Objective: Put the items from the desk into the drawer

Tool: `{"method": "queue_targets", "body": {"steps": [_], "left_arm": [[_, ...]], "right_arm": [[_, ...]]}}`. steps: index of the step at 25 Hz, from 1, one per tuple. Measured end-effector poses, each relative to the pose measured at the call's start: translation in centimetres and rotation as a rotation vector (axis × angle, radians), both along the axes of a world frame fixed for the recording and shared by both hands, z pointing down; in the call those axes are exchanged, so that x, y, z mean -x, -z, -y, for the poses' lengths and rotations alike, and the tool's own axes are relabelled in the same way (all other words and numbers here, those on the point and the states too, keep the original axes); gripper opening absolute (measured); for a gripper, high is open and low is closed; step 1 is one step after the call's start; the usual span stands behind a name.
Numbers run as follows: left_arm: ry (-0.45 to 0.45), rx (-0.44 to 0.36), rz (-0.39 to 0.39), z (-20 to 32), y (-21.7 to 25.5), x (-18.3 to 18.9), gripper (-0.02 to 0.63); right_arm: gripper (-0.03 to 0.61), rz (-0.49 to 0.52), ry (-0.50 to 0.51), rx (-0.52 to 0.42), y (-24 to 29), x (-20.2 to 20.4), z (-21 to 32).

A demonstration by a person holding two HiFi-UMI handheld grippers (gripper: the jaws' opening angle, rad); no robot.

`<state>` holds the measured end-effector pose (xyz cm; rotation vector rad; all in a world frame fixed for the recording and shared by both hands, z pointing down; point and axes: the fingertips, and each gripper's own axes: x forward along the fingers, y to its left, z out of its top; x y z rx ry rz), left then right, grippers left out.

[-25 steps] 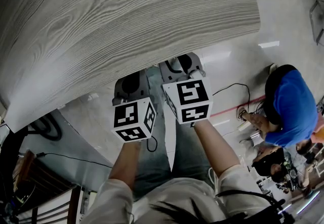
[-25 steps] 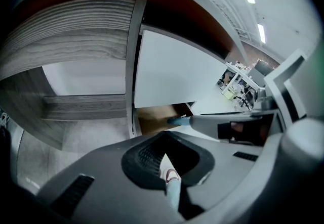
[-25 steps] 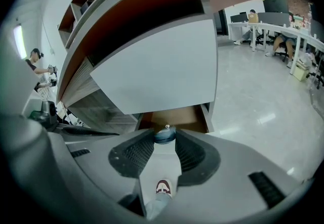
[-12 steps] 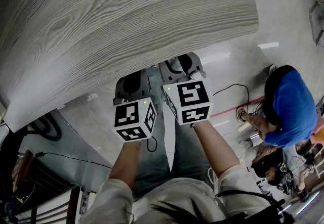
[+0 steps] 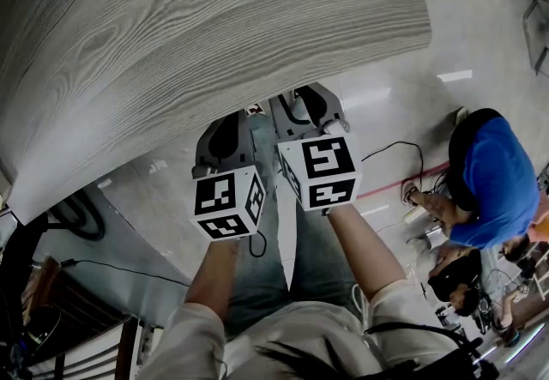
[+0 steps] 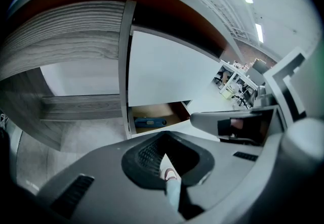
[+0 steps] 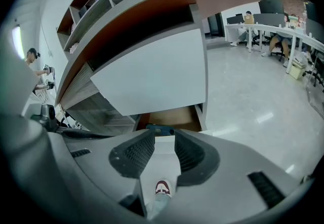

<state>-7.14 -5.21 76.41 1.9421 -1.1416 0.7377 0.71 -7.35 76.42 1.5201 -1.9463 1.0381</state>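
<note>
Okay, both grippers hang just below the desk's (image 5: pixel 214 27) front edge, side by side, neither carrying anything. On the left gripper (image 5: pixel 225 136) the fingers are pressed together at the tips with nothing pinched. On the right gripper (image 5: pixel 307 105) the fingers are spread, and only floor and the wearer's shoe (image 7: pixel 162 186) show through the gap. Low under the desk the drawer (image 6: pixel 178 112) stands pulled out, and 1 blue item (image 6: pixel 150 122) lies inside it. No other item shows on the part of the desk in the head view. Judgement: loading looks done or nearly so, and the step in hand is likely shutting the drawer. Next move calls for 1 gripper lowered under the desk to the drawer front, then a straight push in.
</note>
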Motion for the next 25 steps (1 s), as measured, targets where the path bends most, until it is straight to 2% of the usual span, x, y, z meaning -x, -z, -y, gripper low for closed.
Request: {"method": "queue_targets", "body": {"steps": [10, 18, 25], "left_arm": [[-0.007, -0.023, -0.004, -0.1, 1.5, -1.4, -0.003], [-0.025, -0.063, -0.017, 0.4, 4.9, -3.4, -0.003], [-0.063, -0.111, -0.037, 0.8, 11.0, -6.6, -0.003]], "right_arm": [[0.020, -0.021, -0.038, -0.007, 1.4, -2.1, -0.4], [0.000, -0.036, -0.058, -0.029, 4.8, -4.0, -0.4], [0.000, -0.029, -0.080, -0.026, 9.6, -6.4, -1.5]]}}
